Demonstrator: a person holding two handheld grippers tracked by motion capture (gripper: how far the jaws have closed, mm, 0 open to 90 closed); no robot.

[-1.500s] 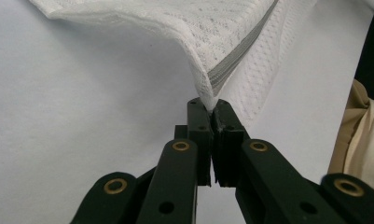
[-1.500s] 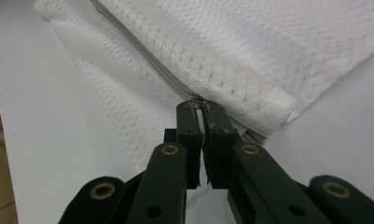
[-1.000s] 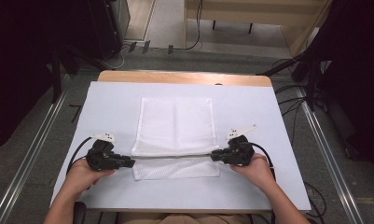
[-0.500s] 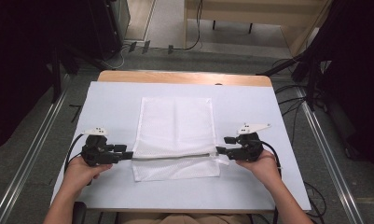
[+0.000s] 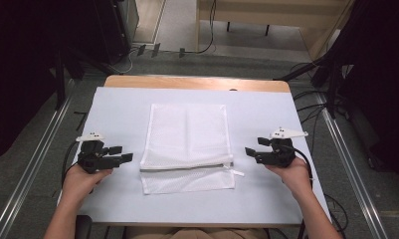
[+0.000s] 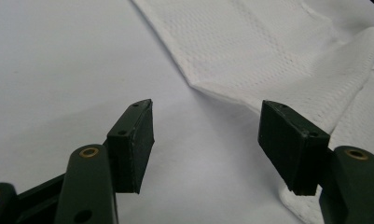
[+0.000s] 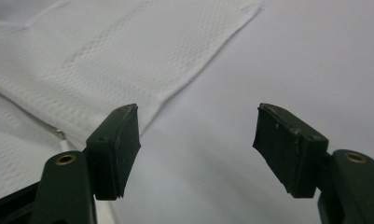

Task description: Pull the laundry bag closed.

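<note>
mesh bags counted: 1 – white mesh bag [image 5: 187,144], folded over | grippers counted: 2 – left gripper [image 5: 121,154], right gripper [image 5: 251,152] | hands counted: 2 | tables counted: 1 – table [image 5: 117,107]

A white-covered table [image 5: 266,114] with a bare wooden far edge [image 5: 197,82] stands on grey carpet [image 5: 33,164], flanked by metal rails [image 5: 351,164], dark equipment [image 5: 112,25] and loose floor cables [image 5: 207,45] beyond.

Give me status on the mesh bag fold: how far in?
Done: one fold made, near part of the mesh bag lies doubled. In hand: nothing; left gripper and right gripper sit open, clear of its sides. Left, likely: further folds.
</note>
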